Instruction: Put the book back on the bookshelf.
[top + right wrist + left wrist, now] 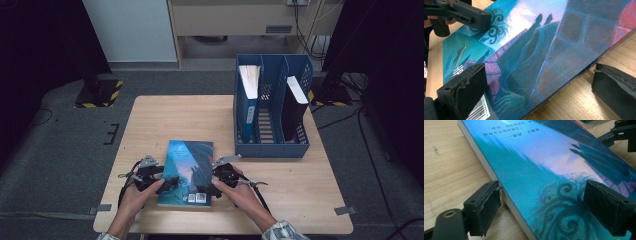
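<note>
Low in the frame of the high view, the left hand-held gripper [169, 184] and the right hand-held gripper [214, 183] sat at either long edge of a teal-covered book [187, 170], each carried in one hand of a person whose forearms entered from the bottom edge.

Item, left hand-held gripper [541, 207]: jaws spread, one black pad beside the book's page edge on the bare wood, the other above the cover; whether that upper pad touched the cover could not be told. No clamping showed.

Item, right hand-held gripper [544, 85]: jaws spread wide, one pad over the cover near the barcode, the other on the wood clear of the book's edge. Nothing was pinched.

Item, book [544, 177]: lay flat, back cover up, on the near middle of the counter [150, 120]. Both grippers straddling opposite edges suggested a two-handed lift being readied, since a flat book gives one gripper little purchase.

Item, blue file rack [272, 147]: stood on the counter at upper right of the book, apart from it. Its left slot held a blue book [248, 100] upright, its right slot a black book [294, 107]; the middle slot was open, the likely destination.
</note>
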Demonstrator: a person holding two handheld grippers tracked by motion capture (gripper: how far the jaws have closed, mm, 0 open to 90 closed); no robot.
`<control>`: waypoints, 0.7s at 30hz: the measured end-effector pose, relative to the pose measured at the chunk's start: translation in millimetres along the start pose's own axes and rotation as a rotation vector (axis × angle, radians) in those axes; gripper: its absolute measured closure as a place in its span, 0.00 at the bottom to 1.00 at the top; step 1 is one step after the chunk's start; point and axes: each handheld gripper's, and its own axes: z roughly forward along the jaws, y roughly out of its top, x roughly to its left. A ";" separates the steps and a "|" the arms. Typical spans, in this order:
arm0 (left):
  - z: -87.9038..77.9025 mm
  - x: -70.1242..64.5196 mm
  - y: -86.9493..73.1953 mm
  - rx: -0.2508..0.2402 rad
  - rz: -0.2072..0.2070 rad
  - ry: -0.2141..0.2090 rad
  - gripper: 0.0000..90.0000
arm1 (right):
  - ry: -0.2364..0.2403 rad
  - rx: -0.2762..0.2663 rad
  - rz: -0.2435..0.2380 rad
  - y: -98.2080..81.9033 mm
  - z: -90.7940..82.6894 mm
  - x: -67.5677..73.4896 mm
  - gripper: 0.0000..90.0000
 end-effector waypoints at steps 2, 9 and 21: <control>0.5 -0.4 -0.2 -0.006 0.006 0.000 0.16 | 0.000 0.001 -0.001 -0.2 -0.6 -0.8 0.00; 3.6 -4.9 3.4 0.005 0.032 0.000 0.16 | -0.012 -0.001 0.014 -0.5 -4.1 -4.8 0.00; -2.8 0.5 2.5 -0.015 0.009 0.009 0.30 | -0.028 0.010 0.023 2.7 -3.3 -4.6 0.01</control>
